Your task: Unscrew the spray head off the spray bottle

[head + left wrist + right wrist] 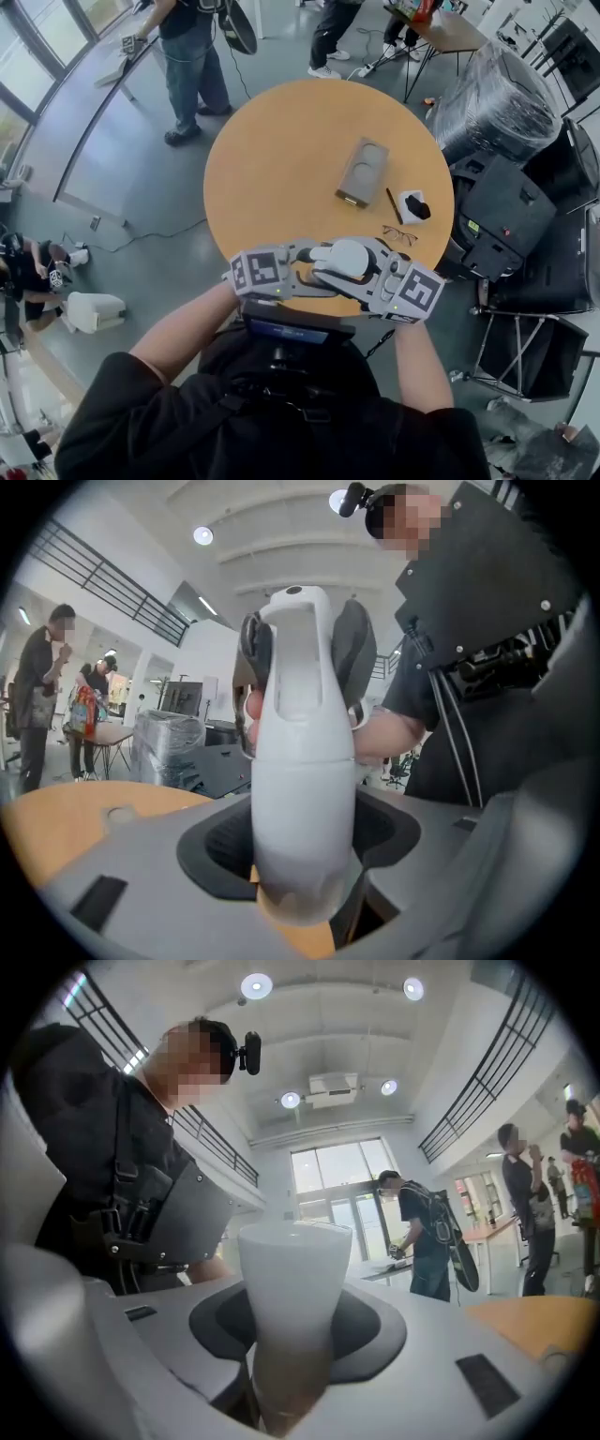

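Left tongs (305, 902) grip bottle (302, 836); right tongs (286, 1372) clamp spray head (298, 658).

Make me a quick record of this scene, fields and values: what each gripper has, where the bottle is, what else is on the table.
left gripper: shut on the white spray bottle
right gripper: shut on the same bottle, from the opposite end
bottle position: lying roughly level between the two grippers, at the near edge of the round table
spray head: cannot tell whether it is loosened
also on table: flat box, pen, glasses, small white-and-black object
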Demonstrator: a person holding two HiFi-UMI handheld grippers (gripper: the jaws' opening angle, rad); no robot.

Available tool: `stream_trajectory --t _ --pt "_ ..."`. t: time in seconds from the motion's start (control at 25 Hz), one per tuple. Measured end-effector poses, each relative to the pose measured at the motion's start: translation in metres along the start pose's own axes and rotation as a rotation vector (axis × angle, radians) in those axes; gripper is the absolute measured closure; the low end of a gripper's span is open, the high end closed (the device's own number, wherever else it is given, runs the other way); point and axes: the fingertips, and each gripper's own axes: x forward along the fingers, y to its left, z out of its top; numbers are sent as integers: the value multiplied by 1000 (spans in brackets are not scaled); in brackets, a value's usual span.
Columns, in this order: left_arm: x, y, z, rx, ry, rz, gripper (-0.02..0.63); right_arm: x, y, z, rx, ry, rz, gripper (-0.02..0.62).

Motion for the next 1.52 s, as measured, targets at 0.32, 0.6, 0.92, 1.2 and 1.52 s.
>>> stream_trajectory --t 0.32,0.6,0.92,1.2,1.52 --pt "-8 29 5 9 -19 173 302 4 -30 2 3 -3 -168 290" --pt "-12 73 19 -16 -85 518 301 -5 -62 -5 -22 20 -456 285" --pt "-17 78 28 -3 -107 630 301 3 -68 1 -82 19 -560 353" --pt "-7 51 26 28 -113 383 305 3 -42 1 -76 17 -358 360" --pt "-9 18 12 37 -64 151 304 6 -12 -10 -40 57 -123 347"
